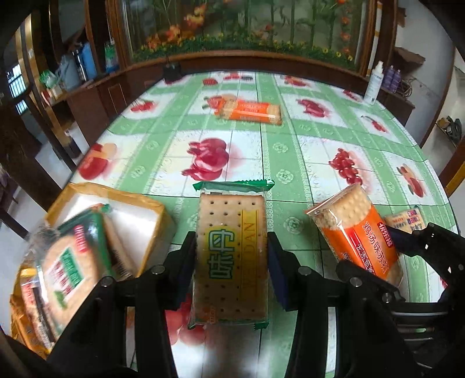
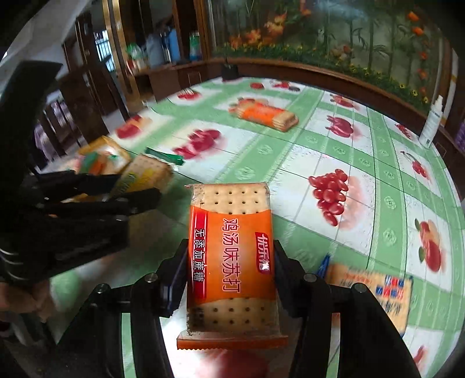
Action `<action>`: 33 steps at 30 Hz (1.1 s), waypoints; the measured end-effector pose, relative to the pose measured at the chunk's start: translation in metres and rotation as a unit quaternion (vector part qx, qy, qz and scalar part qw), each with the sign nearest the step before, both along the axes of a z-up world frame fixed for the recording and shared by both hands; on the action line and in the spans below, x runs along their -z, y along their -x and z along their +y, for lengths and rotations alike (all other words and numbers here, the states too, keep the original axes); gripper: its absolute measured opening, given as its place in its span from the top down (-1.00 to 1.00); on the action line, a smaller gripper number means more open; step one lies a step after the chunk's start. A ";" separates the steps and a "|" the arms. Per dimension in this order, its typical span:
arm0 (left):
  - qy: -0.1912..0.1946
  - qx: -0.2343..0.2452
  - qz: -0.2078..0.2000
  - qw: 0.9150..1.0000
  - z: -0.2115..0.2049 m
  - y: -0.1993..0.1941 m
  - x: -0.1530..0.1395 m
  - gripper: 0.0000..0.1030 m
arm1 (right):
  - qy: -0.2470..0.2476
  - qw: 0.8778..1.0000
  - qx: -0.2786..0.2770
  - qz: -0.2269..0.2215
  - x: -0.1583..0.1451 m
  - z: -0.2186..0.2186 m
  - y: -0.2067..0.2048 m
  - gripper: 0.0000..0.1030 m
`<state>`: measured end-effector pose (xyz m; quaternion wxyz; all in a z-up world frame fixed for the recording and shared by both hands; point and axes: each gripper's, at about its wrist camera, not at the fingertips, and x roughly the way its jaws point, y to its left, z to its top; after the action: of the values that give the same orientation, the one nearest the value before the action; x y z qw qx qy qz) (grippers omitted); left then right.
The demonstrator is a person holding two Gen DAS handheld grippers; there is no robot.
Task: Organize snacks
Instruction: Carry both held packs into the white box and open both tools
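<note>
Yellow box [image 1: 110, 200] contents motion-blurred; blue-printed packet [image 2: 375, 293] smeared, print unreadable

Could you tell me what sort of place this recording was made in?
Probably a home dining room: a table under a fruit-print cloth, dark wooden cabinets holding bottles, and a large floral wall panel behind.

A home dining room: the counter [image 1: 261, 151] wears a fruit-print oilcloth, with dark wooden cabinets [image 1: 96, 99], household bottles [image 1: 87, 62] and a floral mural [image 1: 241, 26] behind.
</note>
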<state>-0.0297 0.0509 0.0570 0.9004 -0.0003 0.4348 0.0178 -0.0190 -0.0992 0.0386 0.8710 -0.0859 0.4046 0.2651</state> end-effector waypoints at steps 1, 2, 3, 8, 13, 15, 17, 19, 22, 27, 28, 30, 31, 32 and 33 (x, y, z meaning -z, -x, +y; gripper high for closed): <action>-0.004 0.000 -0.008 1.000 0.000 0.006 -0.002 0.06 | -0.006 1.000 0.002 -0.007 -0.003 0.000 0.006 -0.03; -0.006 -0.001 -0.014 1.000 0.001 0.010 -0.004 0.06 | -0.010 1.000 0.004 -0.007 -0.004 0.001 0.009 -0.03; -0.006 -0.001 -0.019 1.000 0.003 0.015 -0.005 0.06 | -0.017 1.000 0.006 -0.007 -0.005 0.001 0.012 -0.03; -0.014 -0.013 -0.034 0.999 0.016 0.034 -0.009 0.06 | -0.051 0.999 0.017 -0.003 -0.006 0.003 0.023 -0.03; -0.016 -0.025 -0.053 0.998 0.032 0.052 -0.017 0.06 | -0.068 0.998 0.013 -0.002 -0.008 0.012 0.033 -0.03; -0.012 -0.028 -0.058 0.998 0.040 0.058 -0.021 0.06 | -0.074 0.997 0.008 0.001 -0.009 0.018 0.035 -0.03; -0.004 -0.032 -0.061 0.998 0.048 0.064 -0.025 0.06 | -0.077 0.997 0.000 0.003 -0.012 0.026 0.036 -0.03; 0.001 -0.040 -0.066 0.997 0.057 0.070 -0.027 0.06 | -0.082 0.997 -0.008 -0.001 -0.015 0.032 0.038 -0.03; 0.011 -0.055 -0.065 0.996 0.075 0.077 -0.027 0.06 | -0.090 0.996 -0.023 0.000 -0.020 0.046 0.038 -0.03; 0.015 -0.081 -0.063 0.995 0.106 0.094 -0.026 0.06 | -0.091 0.995 -0.049 0.001 -0.023 0.072 0.037 -0.03; 0.014 -0.090 -0.063 0.994 0.114 0.098 -0.025 0.06 | -0.091 0.994 -0.055 0.002 -0.024 0.077 0.036 -0.03; 0.011 -0.103 -0.063 0.993 0.127 0.106 -0.023 0.06 | -0.088 0.994 -0.065 -0.001 -0.026 0.088 0.035 -0.03; 0.014 -0.108 -0.061 0.992 0.132 0.109 -0.021 0.06 | -0.085 0.994 -0.071 -0.002 -0.027 0.094 0.033 -0.03; 0.016 -0.113 -0.058 0.992 0.138 0.111 -0.019 0.06 | -0.080 0.994 -0.078 -0.003 -0.029 0.102 0.031 -0.03; 0.018 -0.118 -0.055 0.991 0.143 0.114 -0.017 0.06 | -0.076 0.994 -0.083 -0.004 -0.030 0.109 0.029 -0.03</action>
<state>-0.1435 0.1944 0.0738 0.9144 -0.0690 0.3817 0.1158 -0.0483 0.0093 0.0681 0.8514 -0.0535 0.3713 0.3666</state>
